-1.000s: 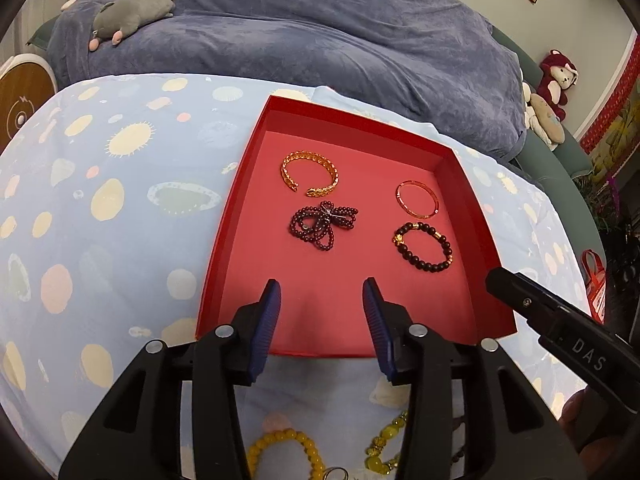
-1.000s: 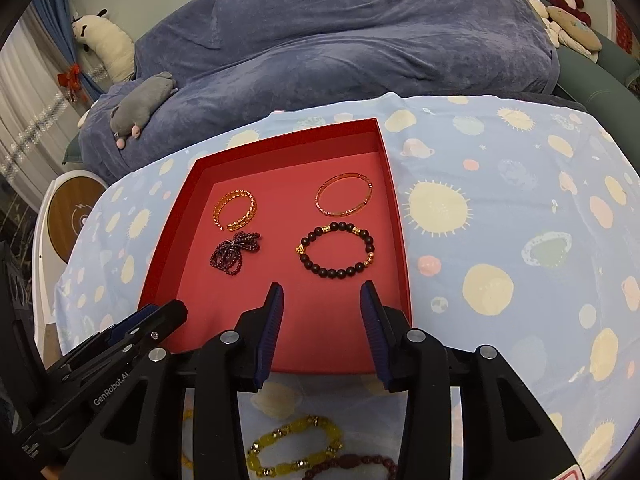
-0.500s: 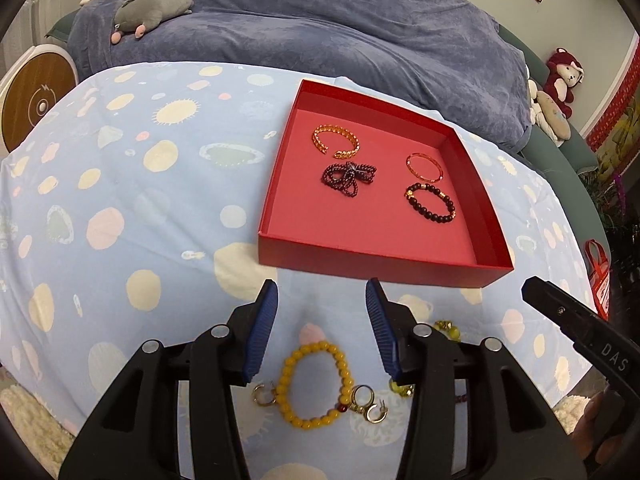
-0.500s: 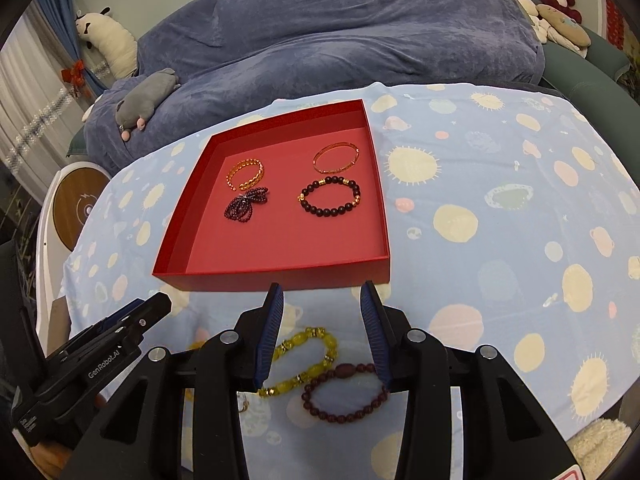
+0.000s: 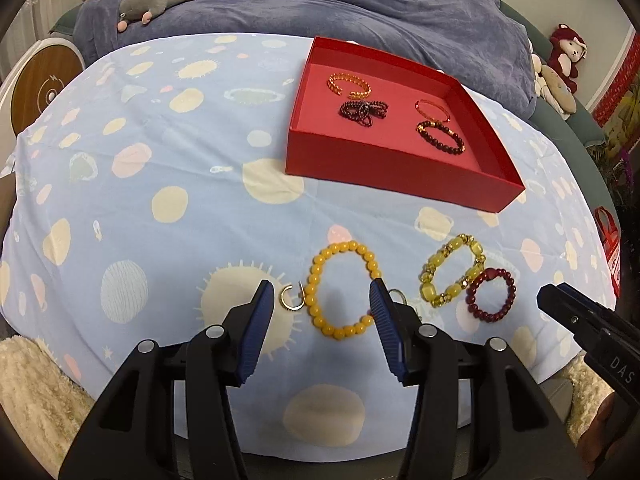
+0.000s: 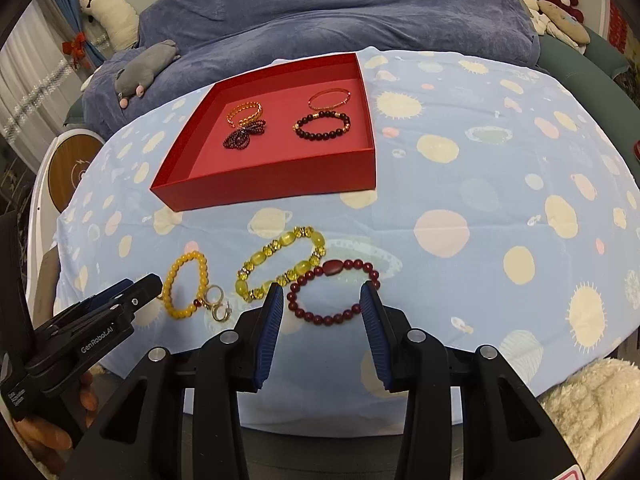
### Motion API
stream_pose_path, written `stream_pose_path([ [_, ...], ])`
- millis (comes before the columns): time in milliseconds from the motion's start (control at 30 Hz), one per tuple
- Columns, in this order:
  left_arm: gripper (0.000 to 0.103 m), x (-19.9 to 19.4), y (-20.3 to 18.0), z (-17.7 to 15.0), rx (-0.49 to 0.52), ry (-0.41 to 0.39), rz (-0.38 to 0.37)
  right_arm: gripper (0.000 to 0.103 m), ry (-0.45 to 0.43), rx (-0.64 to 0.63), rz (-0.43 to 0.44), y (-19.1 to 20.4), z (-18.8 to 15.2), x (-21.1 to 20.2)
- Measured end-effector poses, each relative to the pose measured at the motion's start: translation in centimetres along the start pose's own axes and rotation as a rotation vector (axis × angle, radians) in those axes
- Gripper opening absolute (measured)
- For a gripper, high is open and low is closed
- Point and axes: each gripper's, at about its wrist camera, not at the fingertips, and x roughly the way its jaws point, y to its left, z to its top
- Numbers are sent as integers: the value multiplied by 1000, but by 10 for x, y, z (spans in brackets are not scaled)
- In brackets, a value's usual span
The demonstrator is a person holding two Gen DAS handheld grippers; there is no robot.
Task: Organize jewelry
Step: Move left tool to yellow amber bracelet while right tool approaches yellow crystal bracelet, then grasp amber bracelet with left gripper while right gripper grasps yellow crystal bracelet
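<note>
Pickup step. Left gripper point(image 5: 320, 304) jaws spread, just been opening, over yellow bracelet point(image 5: 342, 289); right gripper point(image 6: 322, 306) jaws spread, empty, over dark red bracelet point(image 6: 333, 292). Next: lower, pinch beads, carry to red tray point(image 5: 400, 172).

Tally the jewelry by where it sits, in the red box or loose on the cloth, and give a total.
In the red box: 4 bracelets
Loose bracelets on the cloth: 3
Loose gold hoop earrings: 2
Total: 9

Red tray point(image 5: 400, 168), spotted blue tablecloth point(image 5: 160, 168)
</note>
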Motion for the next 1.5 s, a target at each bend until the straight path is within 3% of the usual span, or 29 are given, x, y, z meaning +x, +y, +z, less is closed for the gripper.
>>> stream_pose_path([
  [267,47,14,3,-11,-9,3,22,39,12,-10,-3,2,-18,0],
  [667,42,30,-5,-10,59,-29,60,39,27,-17,-6,4,-26,4],
  [800,29,31,-6,-8,71,-36,69,39,37,-13,-7,3,-27,7],
  [867,18,31,-6,-8,72,-36,73,39,41,-10,-7,3,-28,8],
  [1500,17,-6,7,-5,2,-100,10,39,30,-24,29,15,-12,14],
])
